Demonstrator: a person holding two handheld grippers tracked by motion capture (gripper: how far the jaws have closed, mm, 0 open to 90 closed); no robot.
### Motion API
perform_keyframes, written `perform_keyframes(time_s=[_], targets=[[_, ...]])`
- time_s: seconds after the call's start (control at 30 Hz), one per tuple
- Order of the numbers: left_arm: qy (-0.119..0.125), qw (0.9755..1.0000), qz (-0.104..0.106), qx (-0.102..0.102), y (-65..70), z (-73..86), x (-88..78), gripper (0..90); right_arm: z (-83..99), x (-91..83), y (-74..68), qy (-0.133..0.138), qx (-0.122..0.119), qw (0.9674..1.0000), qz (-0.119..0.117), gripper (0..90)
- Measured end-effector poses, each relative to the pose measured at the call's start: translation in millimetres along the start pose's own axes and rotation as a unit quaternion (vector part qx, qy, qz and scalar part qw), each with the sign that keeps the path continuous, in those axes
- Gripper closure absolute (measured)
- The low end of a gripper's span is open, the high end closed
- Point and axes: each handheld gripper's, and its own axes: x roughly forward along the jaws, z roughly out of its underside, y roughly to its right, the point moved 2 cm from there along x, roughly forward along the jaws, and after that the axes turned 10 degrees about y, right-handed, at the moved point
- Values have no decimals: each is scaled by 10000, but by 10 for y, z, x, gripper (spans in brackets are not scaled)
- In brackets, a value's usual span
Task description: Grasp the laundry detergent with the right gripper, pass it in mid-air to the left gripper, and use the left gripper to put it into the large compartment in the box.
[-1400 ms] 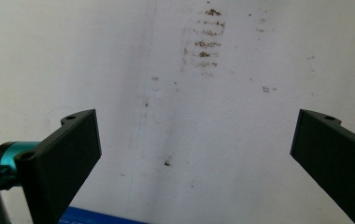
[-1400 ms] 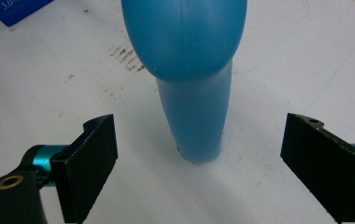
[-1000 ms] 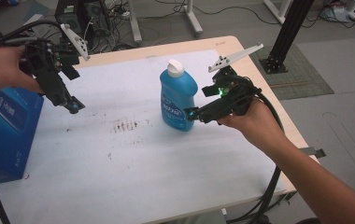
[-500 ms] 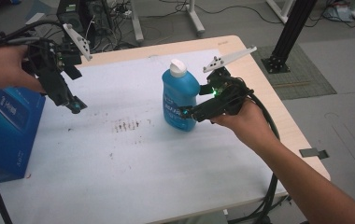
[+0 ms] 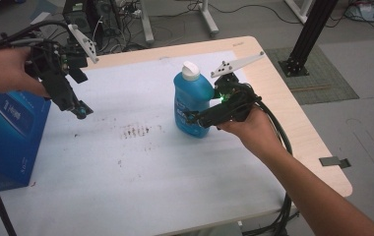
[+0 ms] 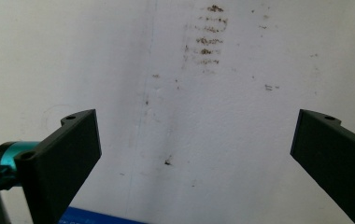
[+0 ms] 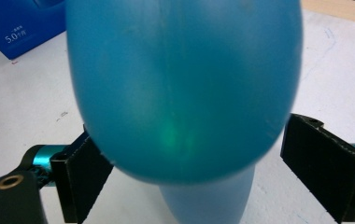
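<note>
A blue bottle (image 5: 191,101) with a white cap (image 5: 190,70) stands upright on the white table cover (image 5: 126,187), right of centre. My right gripper (image 5: 195,118) reaches in from the right at the bottle's lower half. In the right gripper view the bottle (image 7: 185,88) bulges close between the jaws of that gripper (image 7: 189,172); they stand wide on either side, with a slim gap at the right one. My left gripper (image 5: 80,111) hangs open and empty above the cover at the far left, tips pointing down (image 6: 194,154).
A blue carton (image 5: 8,132) stands at the table's left edge, its corner visible past the bottle (image 7: 17,23). Brown smudges (image 5: 136,131) mark the cover between the grippers (image 6: 208,37). Bare wood table edge (image 5: 303,123) runs right of the cover. A black stand (image 5: 308,34) rises beyond.
My right gripper has slid left and slightly down, so its jaws now straddle the bottle's lower body instead of sitting at its right edge. The left gripper stayed put.
</note>
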Motion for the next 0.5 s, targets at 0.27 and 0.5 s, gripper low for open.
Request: perform_keyframes(time_s=[0.27, 0.5], targets=[[1, 10000, 2, 4, 1, 1, 3, 17, 35, 25, 12, 102, 11, 9999, -31, 159], [16, 10000, 8, -7, 3, 3, 7, 17, 64, 31, 20, 216, -8, 9998, -12, 219]])
